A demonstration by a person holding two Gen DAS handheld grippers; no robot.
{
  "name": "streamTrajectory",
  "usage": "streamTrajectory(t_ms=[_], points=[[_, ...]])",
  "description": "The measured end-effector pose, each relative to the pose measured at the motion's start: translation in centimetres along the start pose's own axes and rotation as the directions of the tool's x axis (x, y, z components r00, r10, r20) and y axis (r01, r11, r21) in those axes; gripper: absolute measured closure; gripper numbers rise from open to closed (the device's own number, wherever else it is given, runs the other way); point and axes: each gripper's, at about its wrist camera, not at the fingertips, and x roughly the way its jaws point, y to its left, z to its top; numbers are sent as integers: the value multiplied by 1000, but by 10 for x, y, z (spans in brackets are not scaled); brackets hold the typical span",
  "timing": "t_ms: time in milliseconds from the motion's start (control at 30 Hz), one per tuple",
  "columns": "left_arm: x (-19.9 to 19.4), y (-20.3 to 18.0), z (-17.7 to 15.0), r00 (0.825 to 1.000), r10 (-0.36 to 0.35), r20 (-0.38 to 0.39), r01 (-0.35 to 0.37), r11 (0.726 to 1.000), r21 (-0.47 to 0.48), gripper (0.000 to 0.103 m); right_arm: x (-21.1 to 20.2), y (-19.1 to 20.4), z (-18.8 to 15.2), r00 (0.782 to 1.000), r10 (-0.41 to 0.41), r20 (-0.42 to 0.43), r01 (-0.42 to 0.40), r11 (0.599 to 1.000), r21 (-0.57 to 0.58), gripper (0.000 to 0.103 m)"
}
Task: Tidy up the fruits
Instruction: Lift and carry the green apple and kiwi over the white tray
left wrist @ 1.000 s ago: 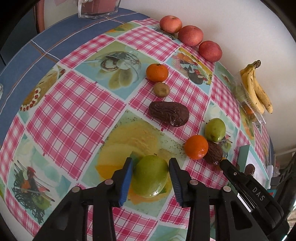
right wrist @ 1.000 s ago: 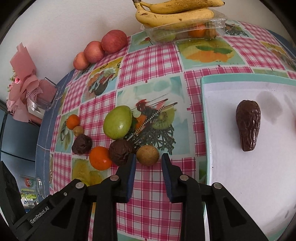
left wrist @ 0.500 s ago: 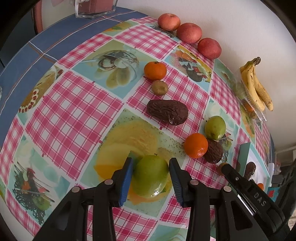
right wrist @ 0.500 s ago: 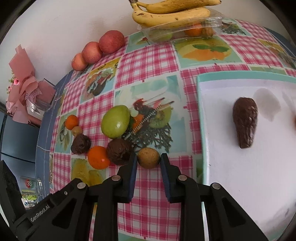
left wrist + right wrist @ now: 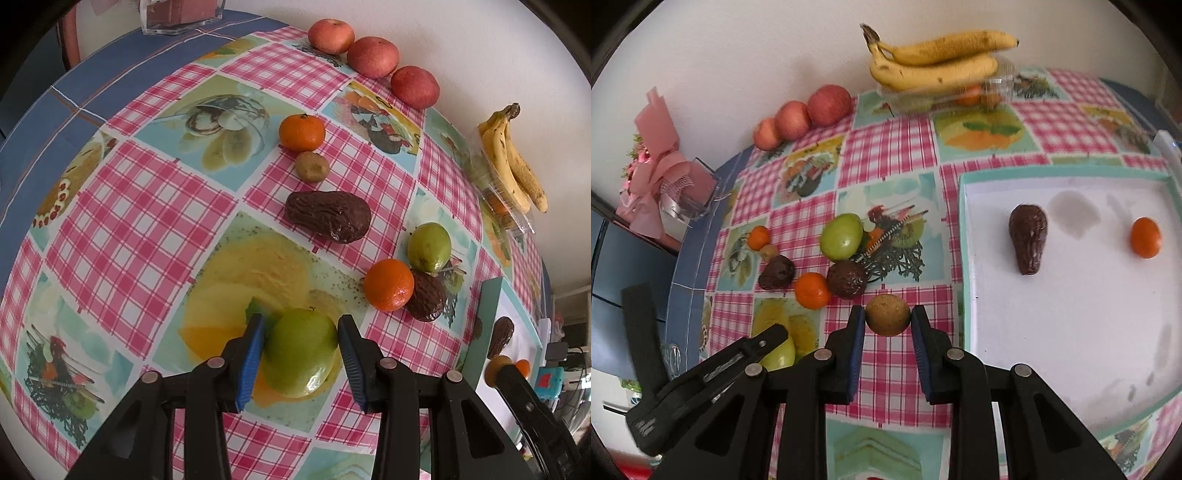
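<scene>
On our bench (image 5: 886,155) the tray (image 5: 1071,177) holds only an avocado (image 5: 1028,238) and a mandarin (image 5: 1145,237) (most fruit remains outside), while our left gripper (image 5: 301,356) brackets a green mango (image 5: 301,354), fingers apart, and our right gripper (image 5: 888,332) clamps a kiwi (image 5: 887,314).

My left gripper (image 5: 301,360) and right gripper (image 5: 888,343) are black plastic, blue ribbed pads (image 5: 249,363), silver rivets.
</scene>
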Motion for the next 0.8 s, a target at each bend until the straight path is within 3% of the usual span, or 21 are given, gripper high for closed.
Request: streamTrajectory(t_ms=[300, 567, 800], points=[[2, -8, -2, 1000, 21, 7, -21, 999, 47, 60, -25, 0, -12, 999, 28, 35, -29, 1000, 6, 77], [-18, -27, -6, 997, -40, 69, 32, 994, 107, 61, -28, -13, -8, 999, 9, 44, -10, 1000, 27, 77], [-38, -58, -17, 988, -98, 118, 74, 978, 197, 62, -33, -55, -1, 997, -63, 53, 55, 989, 134, 76]])
